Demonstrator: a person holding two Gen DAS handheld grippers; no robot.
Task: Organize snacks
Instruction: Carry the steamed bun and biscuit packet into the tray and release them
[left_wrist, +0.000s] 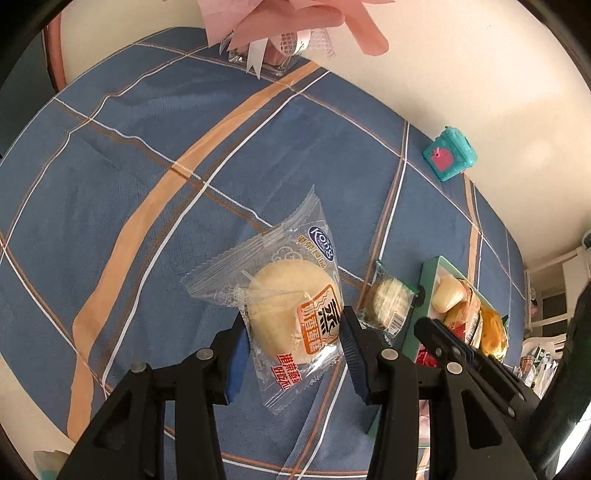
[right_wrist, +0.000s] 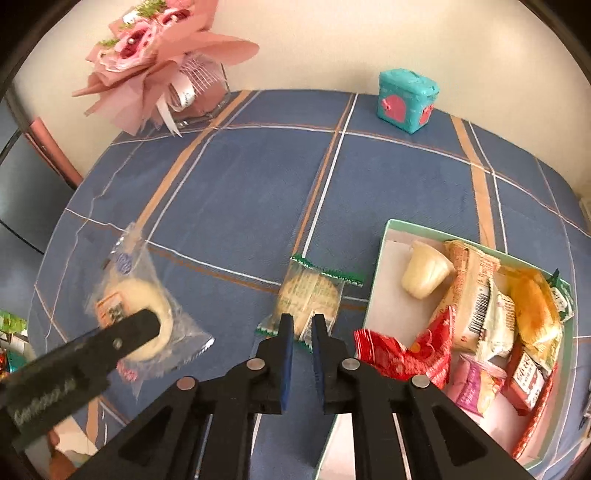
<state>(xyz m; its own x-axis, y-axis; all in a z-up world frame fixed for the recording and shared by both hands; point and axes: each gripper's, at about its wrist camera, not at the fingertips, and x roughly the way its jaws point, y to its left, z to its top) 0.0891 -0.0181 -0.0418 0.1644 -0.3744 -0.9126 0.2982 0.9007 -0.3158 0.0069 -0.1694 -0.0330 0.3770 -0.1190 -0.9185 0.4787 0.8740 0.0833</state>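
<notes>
Snacks were partly sorted at this moment, and the job looked roughly two packets short of finished. Farthest left, a steamed cake packet (left_wrist: 291, 314) in clear wrapping sat between the pads of the left hand-held gripper (left_wrist: 293, 347), which pinched it at its sides; the packet appeared lifted off the blue checked surface (left_wrist: 129, 192), though how far it stood clear of the cloth could not be told. It was well apart from the box, so it had yet to be delivered.

Toward the middle, a green-edged biscuit packet (right_wrist: 310, 295) lay flat on the surface, just beside the box's near wall, untouched. The right hand-held gripper (right_wrist: 302, 332) hung just above its near end with its jaws pressed almost together and nothing between them; by the look of it, that packet would be its next pickup.

Farthest right, the green-rimmed box (right_wrist: 384, 251) already held the bulk of the lot: a pale jelly cup (right_wrist: 424, 273), a red packet (right_wrist: 402, 354), an orange packet (right_wrist: 535, 306) and several others piled loosely.
</notes>
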